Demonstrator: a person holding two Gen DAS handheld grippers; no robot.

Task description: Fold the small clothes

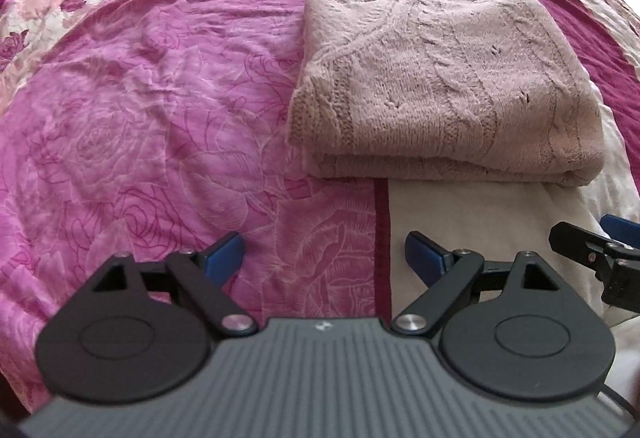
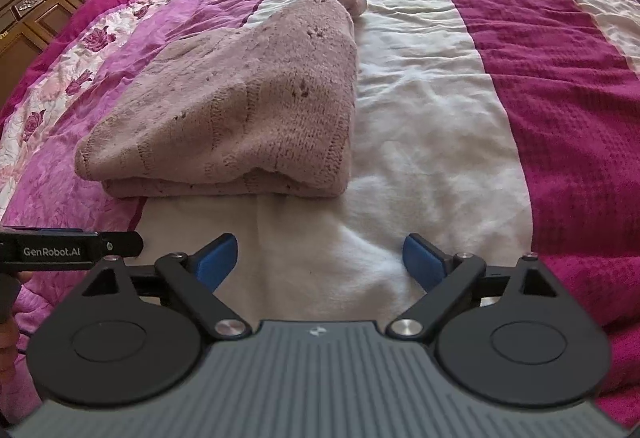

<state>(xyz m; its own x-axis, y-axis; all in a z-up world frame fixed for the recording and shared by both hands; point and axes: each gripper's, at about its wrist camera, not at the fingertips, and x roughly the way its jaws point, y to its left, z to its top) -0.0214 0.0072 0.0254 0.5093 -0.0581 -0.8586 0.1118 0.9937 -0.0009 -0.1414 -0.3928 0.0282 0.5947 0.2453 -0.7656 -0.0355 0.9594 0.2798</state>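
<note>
Sweater (image 1: 440, 78), folded, lies on the bed (image 1: 140, 98) ahead of both grippers; soft, thick, light knit, likely floppy; best pinched at the near doubled edge; left gripper (image 1: 324, 254) and right gripper (image 2: 320, 258) gape empty.

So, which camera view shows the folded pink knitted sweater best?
The left wrist view: the sweater fills the upper right, its flat top, knit pattern and near folded edge all plain. The right wrist view shows the sweater from a slant, so the top looks narrowed toward the far end, though the near layered edge is clear.
</note>
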